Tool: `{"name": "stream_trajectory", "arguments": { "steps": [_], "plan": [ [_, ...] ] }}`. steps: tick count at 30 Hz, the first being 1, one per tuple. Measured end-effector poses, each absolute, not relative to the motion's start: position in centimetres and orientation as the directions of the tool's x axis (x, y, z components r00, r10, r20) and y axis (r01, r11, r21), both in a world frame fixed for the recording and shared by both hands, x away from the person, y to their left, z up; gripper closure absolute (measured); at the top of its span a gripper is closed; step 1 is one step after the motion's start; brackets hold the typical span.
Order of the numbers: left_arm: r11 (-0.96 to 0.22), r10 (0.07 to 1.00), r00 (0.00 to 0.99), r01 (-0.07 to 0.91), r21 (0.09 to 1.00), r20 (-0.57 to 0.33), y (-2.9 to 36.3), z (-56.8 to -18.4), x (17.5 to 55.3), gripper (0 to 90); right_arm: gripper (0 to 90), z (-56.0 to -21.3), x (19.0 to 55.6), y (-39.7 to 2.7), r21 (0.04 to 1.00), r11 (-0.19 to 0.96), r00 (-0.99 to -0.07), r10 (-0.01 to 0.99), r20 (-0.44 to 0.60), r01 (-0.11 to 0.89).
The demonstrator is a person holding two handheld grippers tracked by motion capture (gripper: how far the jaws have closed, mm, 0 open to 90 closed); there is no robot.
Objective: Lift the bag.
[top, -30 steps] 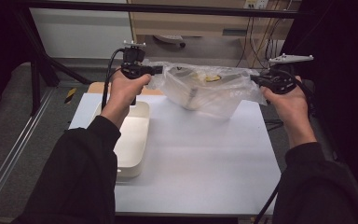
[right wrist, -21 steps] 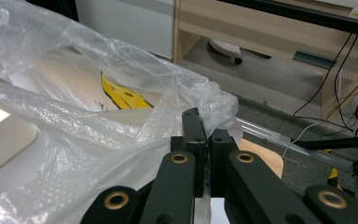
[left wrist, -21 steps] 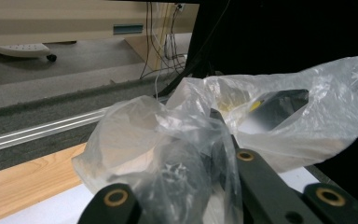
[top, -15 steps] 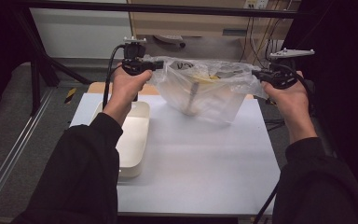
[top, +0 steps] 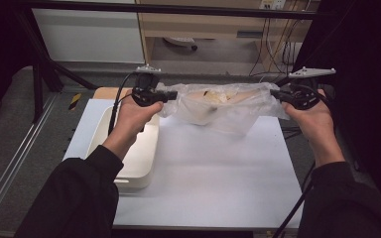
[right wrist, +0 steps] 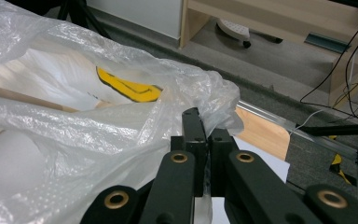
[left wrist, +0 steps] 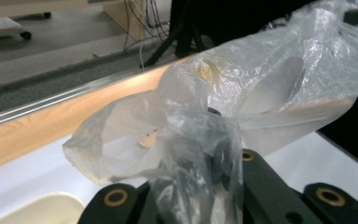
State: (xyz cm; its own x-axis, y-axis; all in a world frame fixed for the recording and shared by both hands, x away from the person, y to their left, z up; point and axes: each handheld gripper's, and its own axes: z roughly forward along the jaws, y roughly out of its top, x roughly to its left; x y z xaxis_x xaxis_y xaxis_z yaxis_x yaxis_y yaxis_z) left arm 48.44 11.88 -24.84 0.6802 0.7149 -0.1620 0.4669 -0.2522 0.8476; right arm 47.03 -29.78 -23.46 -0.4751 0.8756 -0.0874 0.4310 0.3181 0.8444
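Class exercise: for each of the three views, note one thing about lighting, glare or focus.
High view: the edges fall into darkness, while the white table is brightly lit. Left gripper view: the plastic bag close to the lens looks soft, with pale sheen. Right gripper view: the right gripper is sharp; the bag's left part glares white.

Both forearms wear black long sleeves (top: pixel 74 198). Each gripper is black with brass-ringed screws (right wrist: pixel 179 157), a grey three-cornered top plate (top: pixel 311 73) and a trailing black cable (top: pixel 297 208).
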Motion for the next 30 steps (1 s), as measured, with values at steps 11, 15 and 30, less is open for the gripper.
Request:
{"name": "stream_trajectory", "arguments": {
  "steps": [11,15,30],
  "plan": [
    [-0.315,0.654,0.740,0.458,0.831,-0.160,10.9,-27.3,44.1,90.0,90.0,-26.6,44.0,-30.2,0.830,0.338,-0.516,0.853,-0.072,0.444],
    [-0.326,0.640,0.750,0.462,0.825,-0.167,10.7,-29.0,42.3,90.0,90.0,-27.9,42.7,-30.3,0.827,0.337,-0.527,0.848,-0.058,0.450],
    [-0.356,0.619,0.762,0.487,0.797,-0.189,10.4,-35.3,36.8,90.0,90.0,-33.8,38.0,-30.2,0.814,0.327,-0.547,0.837,-0.013,0.481]
  ]
}}
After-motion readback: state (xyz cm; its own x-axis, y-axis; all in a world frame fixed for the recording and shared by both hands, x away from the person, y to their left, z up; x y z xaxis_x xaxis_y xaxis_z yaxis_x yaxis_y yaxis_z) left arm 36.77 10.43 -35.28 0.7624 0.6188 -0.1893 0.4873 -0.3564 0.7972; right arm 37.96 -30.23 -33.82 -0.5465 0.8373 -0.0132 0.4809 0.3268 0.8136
